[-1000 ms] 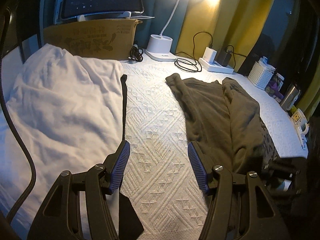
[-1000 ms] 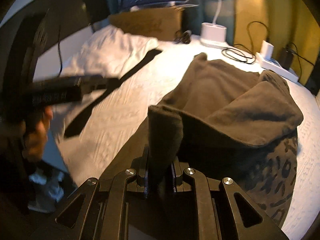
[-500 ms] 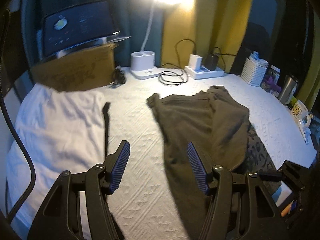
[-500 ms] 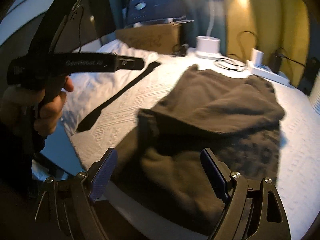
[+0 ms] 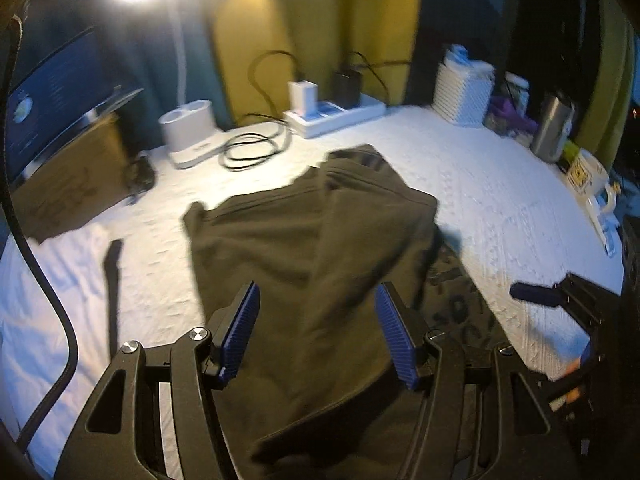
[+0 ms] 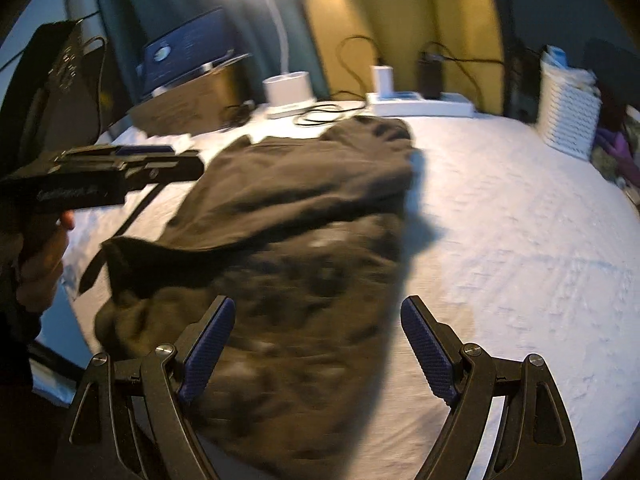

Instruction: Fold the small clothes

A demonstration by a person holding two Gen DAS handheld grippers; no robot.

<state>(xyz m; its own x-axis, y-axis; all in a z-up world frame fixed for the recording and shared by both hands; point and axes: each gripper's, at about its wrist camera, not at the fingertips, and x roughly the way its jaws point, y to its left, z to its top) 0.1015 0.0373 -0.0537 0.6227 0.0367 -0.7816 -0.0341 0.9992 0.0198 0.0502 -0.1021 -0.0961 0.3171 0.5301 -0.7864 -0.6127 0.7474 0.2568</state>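
Note:
A dark olive garment (image 5: 312, 248) lies partly folded on the white textured bedspread (image 5: 500, 208), its printed side showing at the right (image 5: 456, 304). It also shows in the right wrist view (image 6: 296, 216). My left gripper (image 5: 316, 332) is open and empty, raised above the garment's near part. My right gripper (image 6: 316, 348) is open and empty, above the garment's near right edge. The right gripper shows from the side in the left wrist view (image 5: 560, 300); the left gripper shows in the right wrist view (image 6: 120, 168).
A white garment (image 5: 44, 304) and a black strap (image 5: 112, 280) lie at the left. At the back stand a cardboard box (image 5: 72, 188), a lamp base (image 5: 188, 128), cables (image 5: 252, 152), a power strip (image 5: 336, 112), a white basket (image 5: 464, 92) and a metal cup (image 5: 554, 128).
My right gripper let go of the olive garment, opened and drew back. My left gripper swung right from the bedspread to above the garment. Both views are motion-blurred.

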